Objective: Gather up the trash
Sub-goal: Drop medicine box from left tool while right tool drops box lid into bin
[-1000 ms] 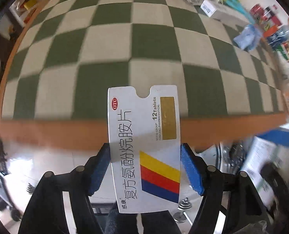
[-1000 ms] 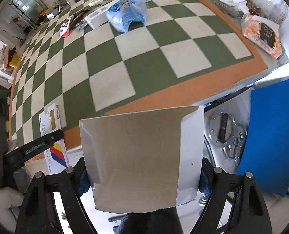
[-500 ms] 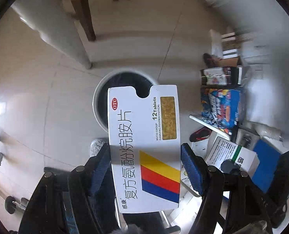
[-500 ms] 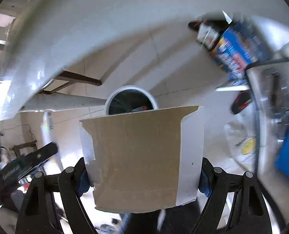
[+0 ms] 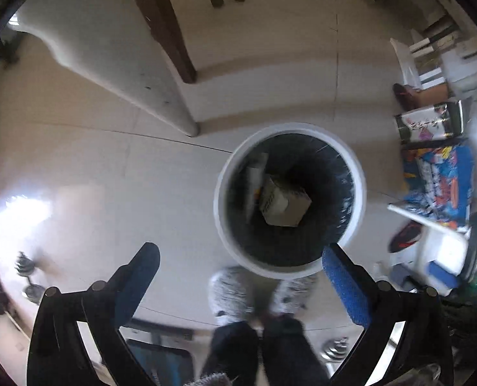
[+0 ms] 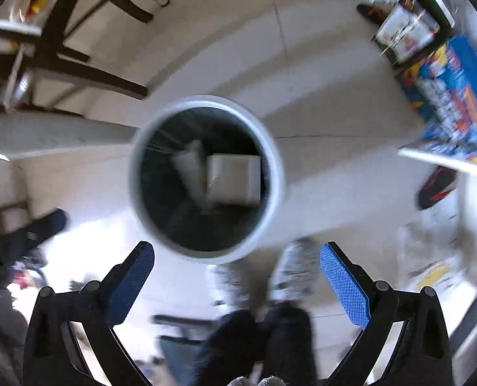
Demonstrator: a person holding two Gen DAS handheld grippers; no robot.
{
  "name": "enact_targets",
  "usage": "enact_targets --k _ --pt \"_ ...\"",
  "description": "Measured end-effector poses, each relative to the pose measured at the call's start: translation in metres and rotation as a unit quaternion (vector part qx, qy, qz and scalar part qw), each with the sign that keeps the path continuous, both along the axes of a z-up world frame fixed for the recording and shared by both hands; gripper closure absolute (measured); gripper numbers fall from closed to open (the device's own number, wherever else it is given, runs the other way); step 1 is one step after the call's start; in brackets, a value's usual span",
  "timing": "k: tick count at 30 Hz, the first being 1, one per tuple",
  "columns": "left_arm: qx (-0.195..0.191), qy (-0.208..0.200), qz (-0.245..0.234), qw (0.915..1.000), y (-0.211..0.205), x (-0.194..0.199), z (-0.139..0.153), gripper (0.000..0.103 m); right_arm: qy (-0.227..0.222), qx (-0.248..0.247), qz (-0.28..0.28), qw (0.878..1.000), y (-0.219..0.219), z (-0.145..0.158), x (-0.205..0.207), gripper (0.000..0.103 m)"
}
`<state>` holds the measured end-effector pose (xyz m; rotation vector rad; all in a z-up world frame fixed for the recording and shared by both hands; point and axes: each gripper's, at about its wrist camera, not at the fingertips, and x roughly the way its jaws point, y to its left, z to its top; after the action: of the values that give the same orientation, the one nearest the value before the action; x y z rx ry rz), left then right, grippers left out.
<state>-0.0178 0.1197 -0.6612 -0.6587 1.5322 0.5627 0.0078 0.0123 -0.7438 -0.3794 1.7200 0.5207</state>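
Left gripper [image 5: 240, 267]: spread wide, nothing between the blue pads [image 5: 346, 289]. Right gripper [image 6: 236, 257]: likewise spread, holding nothing. Both held above the round white bin [image 5: 360, 189] [image 6: 278, 173] standing on the tiled floor [image 5: 109, 173]. Inside the bin, against the dark liner: a flattened grey-brown carton [image 5: 285, 206] [image 6: 233, 178], with a slimmer box [image 5: 254, 177] [image 6: 188, 169] just beside it. Blurred; print unreadable. Grey slippers [image 5: 230, 292] close beside the bin.
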Motion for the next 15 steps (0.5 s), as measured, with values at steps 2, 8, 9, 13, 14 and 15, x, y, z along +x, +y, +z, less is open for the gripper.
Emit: enact_targets --k 2,8,9,13,14,15 --pt "0.003 -0.001 0.001 1.0000 -0.006 -0.007 0.015 0.000 -0.023 -0.022 0.013 0.999 -0.001 0.012 -0.006 0.000" --pt "0.022 -0.001 -0.014 0.9997 -0.023 -0.018 0.062 0.000 -0.043 -0.029 0.017 0.999 -0.011 0.060 -0.012 0.000" --pt "0.023 -0.003 -0.017 0.9996 -0.026 -0.018 0.069 0.000 -0.048 -0.031 0.019 0.998 -0.012 0.071 -0.015 0.000" --pt "0.026 -0.009 -0.027 0.9993 -0.037 -0.022 0.102 0.000 -0.065 -0.028 0.020 0.997 -0.013 0.119 -0.024 0.000" --pt "0.027 -0.009 -0.029 0.9992 -0.039 -0.024 0.111 0.000 -0.067 -0.027 0.019 0.997 -0.013 0.128 -0.026 0.000" --pt "0.027 -0.012 -0.030 0.9991 -0.041 -0.025 0.118 0.000 -0.071 -0.025 0.018 0.997 -0.015 0.144 -0.029 0.000"
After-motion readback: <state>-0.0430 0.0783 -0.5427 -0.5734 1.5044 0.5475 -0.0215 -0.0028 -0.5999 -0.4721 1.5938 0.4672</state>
